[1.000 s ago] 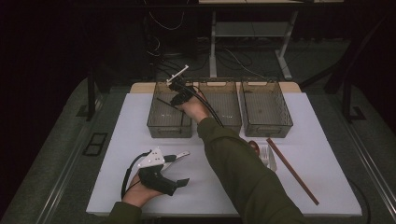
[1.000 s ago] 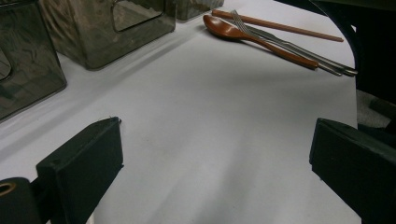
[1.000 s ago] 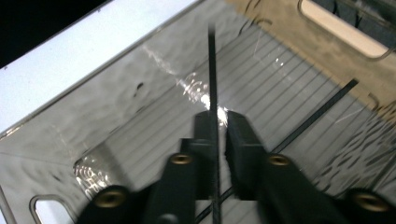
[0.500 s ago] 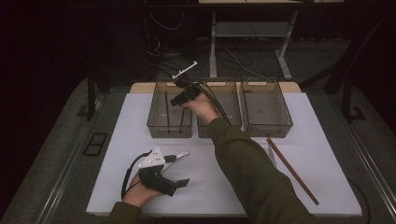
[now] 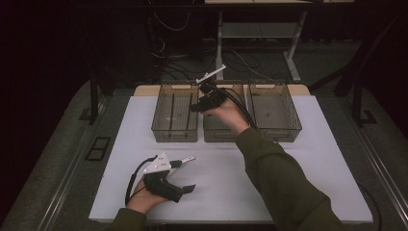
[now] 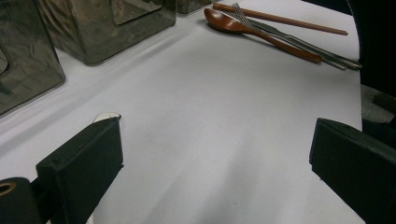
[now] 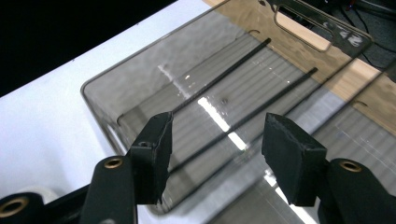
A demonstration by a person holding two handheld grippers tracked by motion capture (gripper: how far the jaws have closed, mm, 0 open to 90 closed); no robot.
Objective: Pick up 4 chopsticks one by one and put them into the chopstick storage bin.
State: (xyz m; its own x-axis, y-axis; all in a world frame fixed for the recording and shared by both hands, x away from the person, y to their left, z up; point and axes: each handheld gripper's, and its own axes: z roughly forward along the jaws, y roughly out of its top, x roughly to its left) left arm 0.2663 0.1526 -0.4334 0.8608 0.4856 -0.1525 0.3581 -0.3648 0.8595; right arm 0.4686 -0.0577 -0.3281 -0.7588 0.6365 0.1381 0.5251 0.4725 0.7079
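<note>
Two dark chopsticks (image 5: 171, 111) lie in the left-hand bin (image 5: 175, 133) of three on the white table (image 5: 317, 159), seen from above; the right gripper (image 5: 196, 107) hovers above the middle bin (image 5: 219, 133), the left gripper (image 5: 188, 174) rests near the table's front edge. The left gripper view shows wide, empty jaws facing a wooden spoon (image 6: 261, 33), fork (image 6: 299, 44) and brown chopstick (image 6: 280, 18). The right gripper view shows jaws just opened, empty, above the chopsticks (image 7: 233, 70).

three smoked bins (image 5: 174, 115) stand side by side along the desk's (image 5: 231, 187) far edge, walling it off; a spoon (image 6: 261, 33), fork (image 6: 289, 39) and chopstick (image 6: 280, 18) clutter one patch beside them, with bare white surface ahead of the left tool (image 6: 210, 154).
</note>
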